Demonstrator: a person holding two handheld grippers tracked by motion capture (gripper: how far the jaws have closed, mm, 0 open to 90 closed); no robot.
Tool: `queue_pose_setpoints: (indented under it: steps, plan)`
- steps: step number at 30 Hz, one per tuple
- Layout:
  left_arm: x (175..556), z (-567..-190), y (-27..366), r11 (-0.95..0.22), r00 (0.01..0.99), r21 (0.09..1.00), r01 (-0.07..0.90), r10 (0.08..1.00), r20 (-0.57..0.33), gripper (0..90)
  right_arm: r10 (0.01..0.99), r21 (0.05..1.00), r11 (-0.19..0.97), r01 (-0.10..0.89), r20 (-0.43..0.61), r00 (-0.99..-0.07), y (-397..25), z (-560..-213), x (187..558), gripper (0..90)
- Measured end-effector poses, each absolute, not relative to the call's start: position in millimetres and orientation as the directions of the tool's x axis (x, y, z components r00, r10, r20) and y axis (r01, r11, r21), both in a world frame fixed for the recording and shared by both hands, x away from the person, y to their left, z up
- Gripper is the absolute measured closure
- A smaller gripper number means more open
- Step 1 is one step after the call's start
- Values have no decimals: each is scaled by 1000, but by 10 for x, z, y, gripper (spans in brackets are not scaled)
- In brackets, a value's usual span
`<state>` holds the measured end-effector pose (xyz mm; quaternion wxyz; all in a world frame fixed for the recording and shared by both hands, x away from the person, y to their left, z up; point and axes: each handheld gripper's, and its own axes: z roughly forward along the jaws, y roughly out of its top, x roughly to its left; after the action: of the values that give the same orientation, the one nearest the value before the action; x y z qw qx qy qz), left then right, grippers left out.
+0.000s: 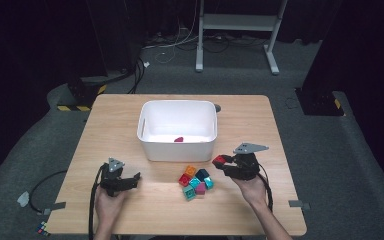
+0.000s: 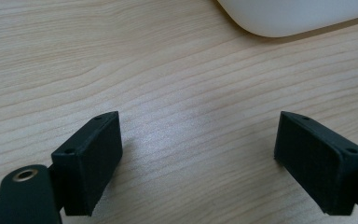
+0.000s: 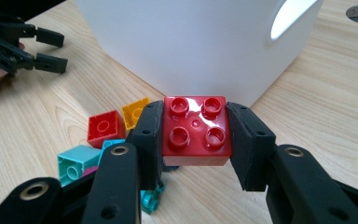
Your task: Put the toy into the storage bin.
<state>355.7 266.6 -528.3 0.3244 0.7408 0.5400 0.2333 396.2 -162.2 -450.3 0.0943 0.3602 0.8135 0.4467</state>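
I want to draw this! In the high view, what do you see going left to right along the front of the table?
Left claw → pile of bricks → red brick held in the right claw.

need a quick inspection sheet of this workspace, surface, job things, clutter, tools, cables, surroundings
Surface: wooden table, light grain, no spills seen.
Job's things: red brick, studs up, clamped in the right tool; white bin at mid table with one reddish piece inside; loose brick pile in front of the bin, red, orange, teal, pink.
Clutter: nothing seen on the table.
Tools: right tool shut on the red brick, held near the bin; left tool open over bare wood, jaws wide apart.
Cables: a black cable trails from the left tool; more cables on the floor behind the table.
Surroundings: grey carpet, white stand frame at the back, dark room.
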Motion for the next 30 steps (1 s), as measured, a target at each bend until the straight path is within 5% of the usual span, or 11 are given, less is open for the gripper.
queue_pose_setpoints:
  steps: [30]
  plan:
    - [3556,-5284,2662,-212,318,734,645,948,-6,148,632,814,347,466,164,-757,-1692,-4177,3953,591]
